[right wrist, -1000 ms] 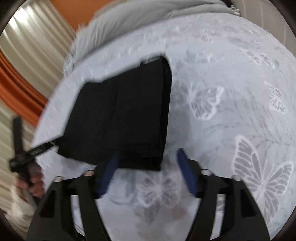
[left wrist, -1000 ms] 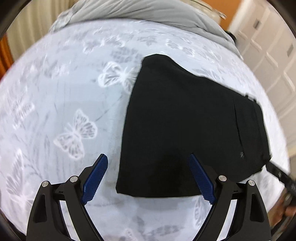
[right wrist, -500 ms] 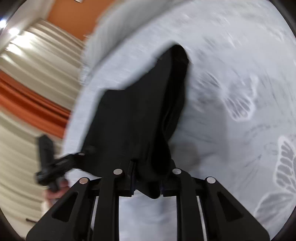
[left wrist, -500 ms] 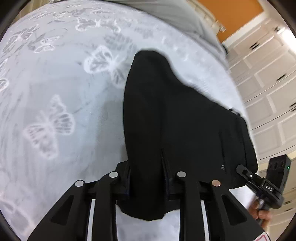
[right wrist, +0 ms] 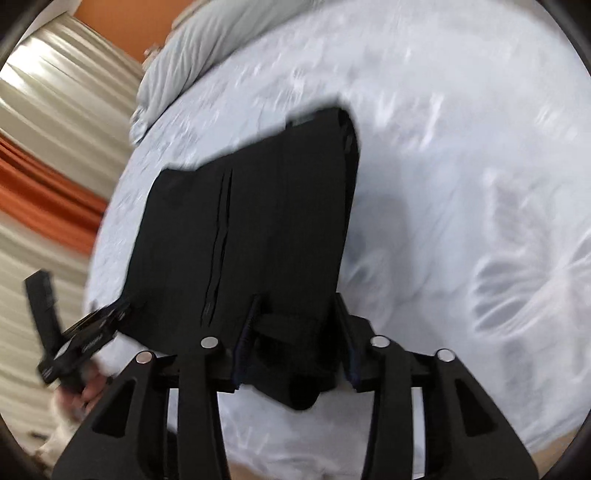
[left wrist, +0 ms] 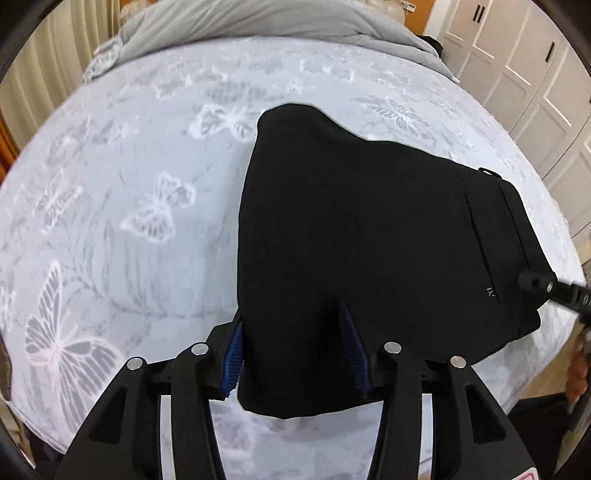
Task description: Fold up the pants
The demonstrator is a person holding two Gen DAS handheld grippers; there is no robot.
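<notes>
The black pants (left wrist: 362, 229) lie folded on a pale bedsheet with a butterfly print (left wrist: 147, 192). In the left wrist view my left gripper (left wrist: 291, 347) straddles the near left corner of the pants, its blue pads partly apart with the cloth between them. The right gripper's body shows at the pants' right edge (left wrist: 554, 288). In the right wrist view the pants (right wrist: 266, 229) fill the middle and my right gripper (right wrist: 295, 339) straddles their near right corner, jaws partly apart around the cloth. The left gripper shows at the left edge (right wrist: 70, 332).
A grey duvet (left wrist: 280, 22) is bunched at the far end of the bed. White cupboard doors (left wrist: 524, 66) stand to the right. Cream and orange curtains (right wrist: 40, 155) hang to the left. The bed's near edge runs just below both grippers.
Half a second ago both grippers were shut on the pants' near corners and lifting them. Now both sets of jaws have spread apart and the pants lie flatter on the sheet.
</notes>
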